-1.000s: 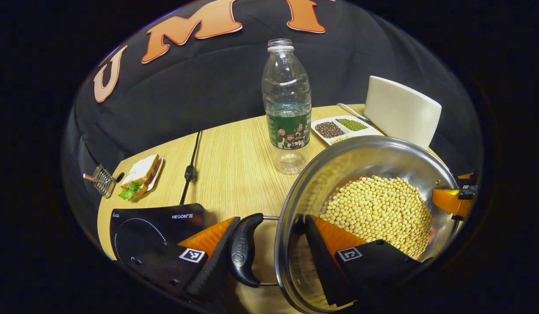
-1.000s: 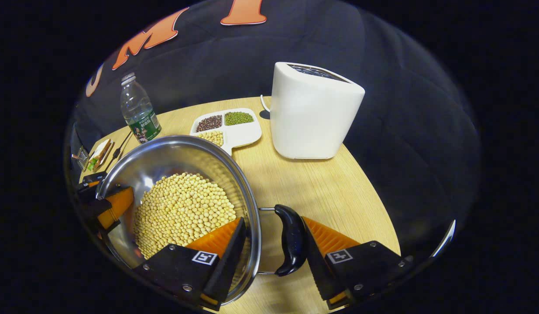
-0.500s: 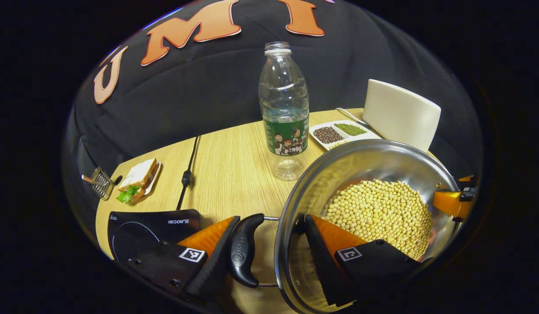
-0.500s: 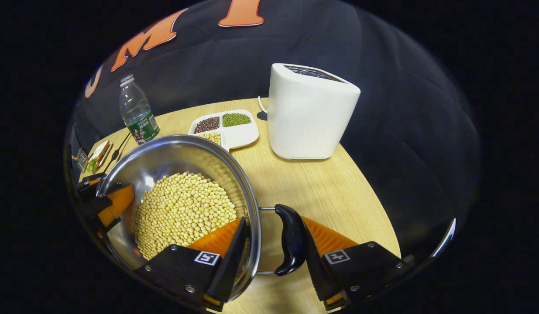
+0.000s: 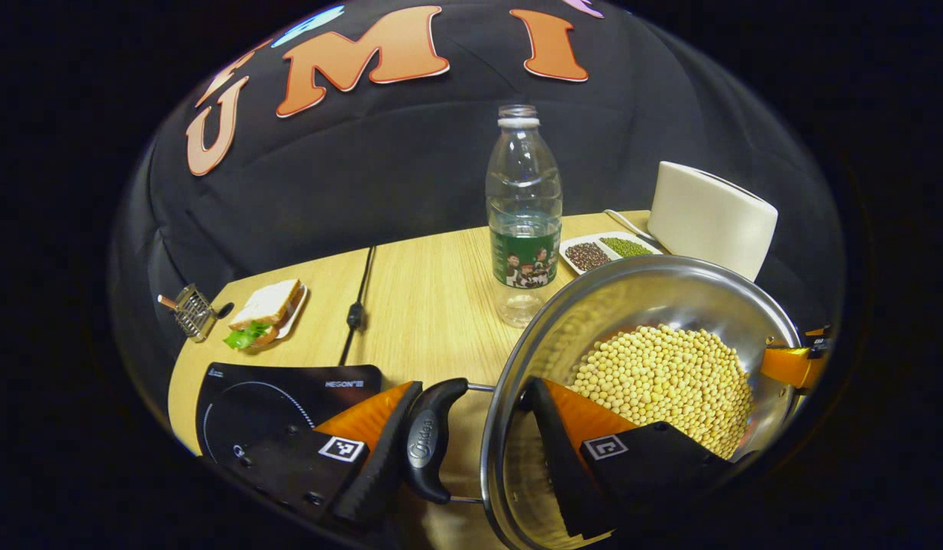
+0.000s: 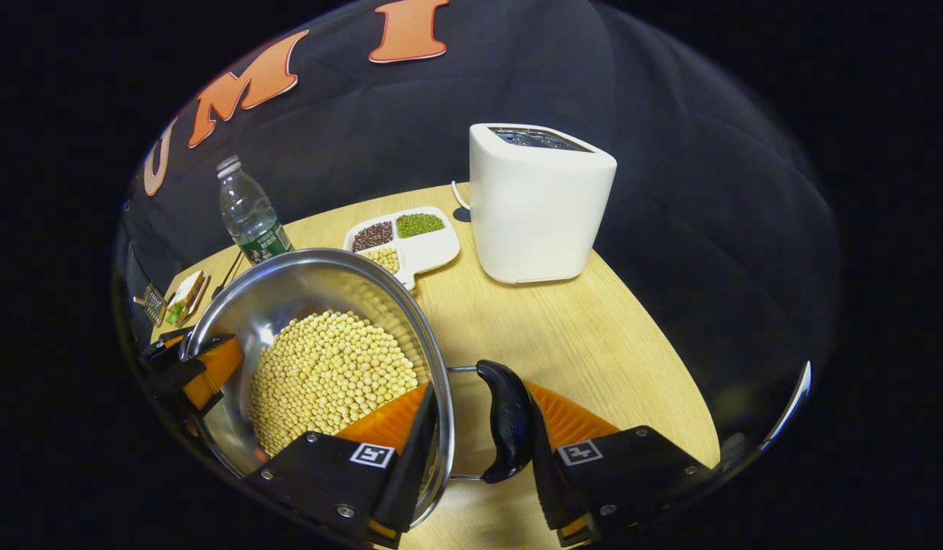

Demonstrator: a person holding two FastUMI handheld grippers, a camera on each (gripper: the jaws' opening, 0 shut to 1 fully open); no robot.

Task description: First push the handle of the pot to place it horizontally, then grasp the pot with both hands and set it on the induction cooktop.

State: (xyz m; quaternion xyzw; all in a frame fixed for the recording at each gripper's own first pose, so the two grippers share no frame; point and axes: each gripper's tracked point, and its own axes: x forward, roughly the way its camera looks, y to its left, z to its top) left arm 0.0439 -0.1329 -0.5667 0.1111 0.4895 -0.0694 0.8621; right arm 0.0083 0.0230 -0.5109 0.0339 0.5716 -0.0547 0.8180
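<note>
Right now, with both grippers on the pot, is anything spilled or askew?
Nothing stands out. The pot looks level, its soybeans all inside; the bottle stands upright and no beans lie on the table.

A staged kitchen corner inside a recording booth.
On the round light wooden table, a white plastic toaster stands at the back, a black glass induction cooktop at the front, black cloth wall behind the table.
</note>
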